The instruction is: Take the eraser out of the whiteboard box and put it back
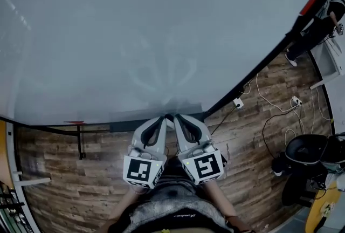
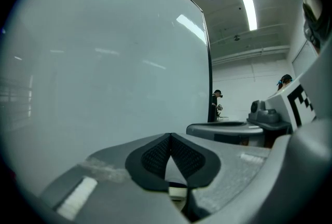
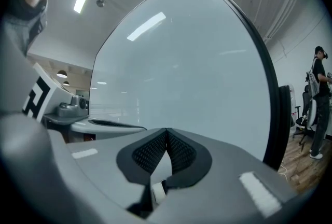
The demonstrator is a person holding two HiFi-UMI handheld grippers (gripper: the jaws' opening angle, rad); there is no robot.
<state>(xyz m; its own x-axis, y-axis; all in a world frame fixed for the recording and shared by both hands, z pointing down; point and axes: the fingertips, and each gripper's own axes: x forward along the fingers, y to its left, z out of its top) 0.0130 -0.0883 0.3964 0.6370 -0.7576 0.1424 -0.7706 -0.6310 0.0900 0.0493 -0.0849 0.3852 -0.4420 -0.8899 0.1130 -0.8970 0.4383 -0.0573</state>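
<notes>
L gripper [image 2: 169,137]: jaws fully together, the black ribbed pads meet at the tips w/ nothing between them. It holds nothing. R gripper [image 3: 166,132]: same, pads pressed tip to tip, nothing gripped. From the head view both sit side by side in front of me, tips almost touching each other and pointing at the lower edge of the whiteboard [image 1: 135,38]. Can't tell if the tips touch the board or stop just short. Left marker cube [image 1: 143,171] and right marker cube [image 1: 207,166] are near me, faces up.

Eraser & whiteboard box: can't make either out in any view. A dark strip [image 1: 129,126] runs along the board's lower edge just past my tips, too dim to say what it is. A small red bit [image 1: 74,122] sits further left on that edge, too small to ID.

Each gripper view is mostly blank board w/ ceiling-light reflections; the other gripper's body cuts in at the side.

Far right: wood floor [image 1: 242,135] w/ loose cables [image 1: 269,102], a black chair [image 1: 304,151] partly cut by the frame edge, and a person [image 1: 318,27] by the board's far end, only partly in frame. My own lap [image 1: 172,210] is cut off at the bottom.
</notes>
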